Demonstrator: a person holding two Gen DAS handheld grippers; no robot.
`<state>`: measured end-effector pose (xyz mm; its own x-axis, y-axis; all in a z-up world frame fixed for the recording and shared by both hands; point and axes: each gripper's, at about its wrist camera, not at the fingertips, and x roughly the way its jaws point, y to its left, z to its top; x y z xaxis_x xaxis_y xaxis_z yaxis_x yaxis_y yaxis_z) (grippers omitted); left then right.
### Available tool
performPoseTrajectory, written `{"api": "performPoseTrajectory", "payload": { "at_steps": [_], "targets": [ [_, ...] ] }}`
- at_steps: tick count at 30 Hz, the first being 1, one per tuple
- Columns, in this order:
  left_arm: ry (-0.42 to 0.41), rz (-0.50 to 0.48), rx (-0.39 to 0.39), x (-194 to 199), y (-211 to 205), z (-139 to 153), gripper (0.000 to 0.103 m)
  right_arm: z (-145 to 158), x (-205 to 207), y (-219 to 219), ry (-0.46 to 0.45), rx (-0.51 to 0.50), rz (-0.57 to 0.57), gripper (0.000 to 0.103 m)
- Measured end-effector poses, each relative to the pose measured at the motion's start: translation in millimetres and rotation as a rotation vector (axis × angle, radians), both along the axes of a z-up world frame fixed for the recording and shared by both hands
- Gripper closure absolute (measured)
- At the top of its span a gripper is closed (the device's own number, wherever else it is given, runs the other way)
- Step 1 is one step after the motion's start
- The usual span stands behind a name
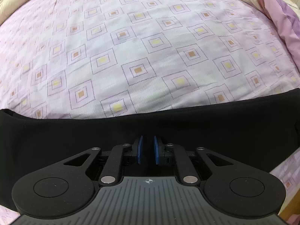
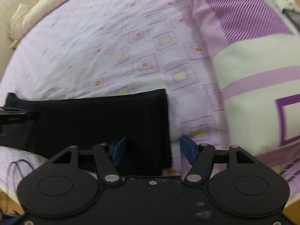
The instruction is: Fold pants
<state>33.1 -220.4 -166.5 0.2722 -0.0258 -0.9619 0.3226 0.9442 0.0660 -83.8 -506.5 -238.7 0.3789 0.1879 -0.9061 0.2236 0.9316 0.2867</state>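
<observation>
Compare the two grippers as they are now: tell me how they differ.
The left gripper has its fingers nearly together, pinching black pants fabric; the right gripper has its fingers spread wide, gripping nothing. The left sits over the middle of the cloth; the right straddles the pants' folded right edge. Both point down at the bed and have blue pads.

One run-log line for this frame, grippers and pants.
left gripper: shut on black fabric pants | right gripper: open, over folded edge | purple patterned bedsheet underneath
</observation>
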Motion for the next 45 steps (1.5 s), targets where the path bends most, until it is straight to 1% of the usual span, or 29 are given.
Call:
{"api": "performPoseTrajectory", "payload": {
  "at_steps": [2,3,4,5,7,8,9,11,13,15,17,19,23,24,25,27,29,32,35,38,41,45],
  "targets": [
    [-0.004,-0.004,0.008,-0.7,-1.1,-0.9,0.09,-2.9,1.0,-1.6,0.001,0.035,-0.016,0.036],
    [-0.007,-0.006,0.009,-1.2,-0.9,-1.4,0.09,-3.8,2.1,-4.0,0.001,0.05,-0.028,0.045],
    [-0.009,-0.006,0.008,-1.8,-0.5,-1.3,0.09,-3.4,1.1,-8.2,0.001,0.066,-0.045,0.065],
    [-0.011,-0.006,0.006,-2.5,0.0,-1.1,0.09,-3.2,-0.9,-13.3,0.002,0.088,-0.065,0.07],
    [-0.014,-0.008,0.005,-3.8,1.0,-0.3,0.09,-3.8,-5.2,-22.4,0.001,0.144,-0.096,0.094],
    [-0.016,-0.009,0.006,-5.0,0.9,0.5,0.09,-2.3,-7.7,-25.3,-0.005,0.179,-0.105,0.094],
    [-0.02,-0.008,0.005,-6.8,0.9,1.9,0.09,0.4,-9.0,-25.2,-0.011,0.183,-0.113,0.094],
    [-0.035,0.003,-0.009,-12.4,0.9,8.8,0.09,9.4,-10.4,-20.1,-0.027,0.169,-0.113,0.094],
    [-0.062,-0.007,-0.051,-23.9,-2.4,19.4,0.09,21.0,-14.9,-16.7,-0.04,0.16,-0.116,0.094],
    [-0.069,-0.055,-0.093,-36.9,-13.1,28.4,0.09,31.0,-18.0,-13.2,-0.051,0.157,-0.122,0.094],
    [-0.066,-0.12,-0.113,-47.8,-26.8,30.1,0.09,39.9,-22.9,-12.6,-0.054,0.154,-0.132,0.094],
    [-0.051,-0.174,-0.099,-53.1,-41.1,22.0,0.09,45.9,-24.4,-11.5,-0.061,0.152,-0.137,0.094],
    [-0.04,-0.236,-0.041,-52.0,-61.1,-1.4,0.09,64.5,-24.5,-5.0,-0.081,0.149,-0.139,0.094],
    [-0.065,-0.259,-0.035,-53.0,-64.5,-1.2,0.09,68.3,-23.8,-3.1,-0.087,0.152,-0.141,0.094],
    [-0.072,-0.277,-0.03,-53.2,-67.1,-0.4,0.091,72.4,-22.4,-0.9,-0.093,0.152,-0.143,0.094],
    [-0.06,-0.295,-0.044,-50.3,-65.8,1.8,0.091,83.9,-24.7,3.5,-0.107,0.147,-0.137,0.094],
    [-0.046,-0.271,-0.088,-45.9,-55.5,7.2,0.09,94.1,-22.8,12.1,-0.12,0.156,-0.135,0.094],
    [-0.065,-0.179,-0.124,-37.5,-29.2,17.7,0.09,112.2,-19.0,33.3,-0.141,0.159,-0.107,0.094],
    [-0.06,-0.085,-0.157,-26.8,9.8,26.4,0.09,130.9,-12.0,64.6,-0.165,0.18,-0.079,0.094],
    [-0.06,-0.015,-0.173,-21.7,47.8,34.9,0.09,145.4,-0.2,106.3,-0.191,0.204,-0.025,0.094],
    [-0.06,0.04,-0.175,-17.9,84.6,41.0,0.09,147.8,16.4,152.7,-0.201,0.226,0.031,0.094],
    [-0.061,0.098,-0.175,-18.6,132.5,48.9,0.09,134.6,39.9,220.3,-0.193,0.226,0.114,0.094]
  ]
}}
